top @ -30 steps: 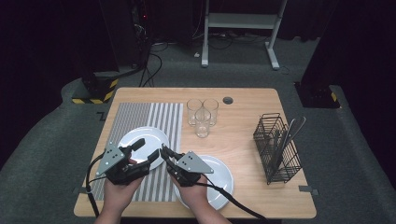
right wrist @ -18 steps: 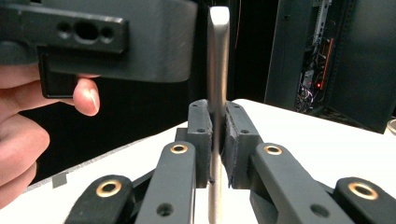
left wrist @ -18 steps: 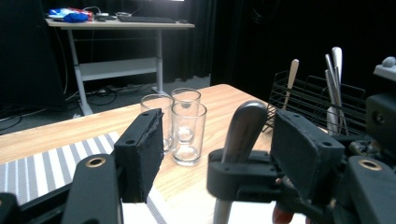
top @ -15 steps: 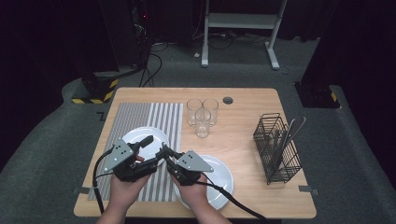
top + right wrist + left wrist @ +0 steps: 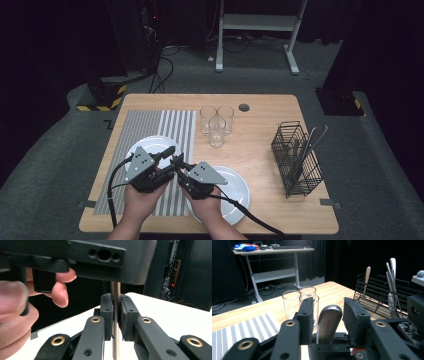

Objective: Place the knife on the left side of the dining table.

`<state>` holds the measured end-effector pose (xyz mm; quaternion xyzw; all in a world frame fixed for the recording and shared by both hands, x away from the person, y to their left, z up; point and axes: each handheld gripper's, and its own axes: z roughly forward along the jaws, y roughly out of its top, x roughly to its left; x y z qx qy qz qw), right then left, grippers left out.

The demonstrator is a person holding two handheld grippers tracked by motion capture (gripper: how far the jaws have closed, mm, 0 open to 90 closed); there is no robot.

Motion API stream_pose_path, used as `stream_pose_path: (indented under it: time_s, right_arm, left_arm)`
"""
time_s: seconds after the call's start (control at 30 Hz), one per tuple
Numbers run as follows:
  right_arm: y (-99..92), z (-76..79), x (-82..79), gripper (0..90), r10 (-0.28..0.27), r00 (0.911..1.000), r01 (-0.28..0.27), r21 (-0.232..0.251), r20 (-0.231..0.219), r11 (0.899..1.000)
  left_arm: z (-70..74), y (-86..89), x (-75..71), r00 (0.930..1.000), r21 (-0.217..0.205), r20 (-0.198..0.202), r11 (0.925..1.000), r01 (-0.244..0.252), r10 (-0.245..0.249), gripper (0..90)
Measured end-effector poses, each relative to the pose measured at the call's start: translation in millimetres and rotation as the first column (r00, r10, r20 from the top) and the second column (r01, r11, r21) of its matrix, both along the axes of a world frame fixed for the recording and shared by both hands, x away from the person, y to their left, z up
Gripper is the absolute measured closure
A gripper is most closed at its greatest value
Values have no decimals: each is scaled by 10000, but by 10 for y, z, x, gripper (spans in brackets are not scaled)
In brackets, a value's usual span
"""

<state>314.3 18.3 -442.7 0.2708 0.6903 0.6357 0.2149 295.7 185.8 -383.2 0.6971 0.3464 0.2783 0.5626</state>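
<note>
Now metal utensil [image 5: 115, 315] between right gripper [image 5: 116, 315] jaws.

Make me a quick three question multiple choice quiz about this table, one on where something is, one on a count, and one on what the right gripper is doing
1. Where does the black wire rack stand on the wooden table, seen from the high view?
A. near the right edge
B. on the striped mat
C. at the far left corner

2. How many clear glasses stand together near the middle?
A. one
B. three
C. five

3. How stands the right gripper?
A. wide open over a plate
B. lying loose on the table
C. shut on a thin metal utensil

Answers:
1 A: the rack, with cutlery upright in it, sits by the right edge.
2 B: three glasses cluster beyond the striped mat.
3 C: in the right gripper view the pads pinch the metal utensil.
</note>
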Motion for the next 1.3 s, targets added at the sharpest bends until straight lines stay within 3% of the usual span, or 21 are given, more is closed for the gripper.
stream_pose_path:
  time_s: [0.13, 0.33, 0.47, 0.57, 0.67, 1.3]
  right_arm:
    - [1, -2, -3, 821, -4, 10000, 4, 2, 7, 10000]
    - [-4, 1, -5, 820, -44, 10000, 44, -12, -8, 10000]
    - [0, 8, -5, 799, -103, 9997, 104, 38, -224, 9999]
    - [9, -29, 13, 718, -39, 9981, 31, -144, -612, 9999]
    - [15, -79, 7, 713, -15, 9977, -2, -251, -675, 9997]
    - [38, -176, 0, 802, 44, 9963, -83, -449, -862, 9990]
  left_arm:
    - [-2, -32, -13, 9996, 322, 161, 9992, -225, 220, 707]
    - [-10, -58, -24, 9988, 523, 344, 9980, -355, 337, 716]
    - [-11, -55, -19, 9986, 552, 373, 9977, -390, 370, 717]
    - [-12, -45, -13, 9986, 523, 359, 9978, -412, 394, 718]
    - [-11, -31, -4, 9986, 501, 326, 9978, -428, 412, 718]
    - [-17, 79, -12, 9982, 409, 273, 9977, -541, 530, 720]
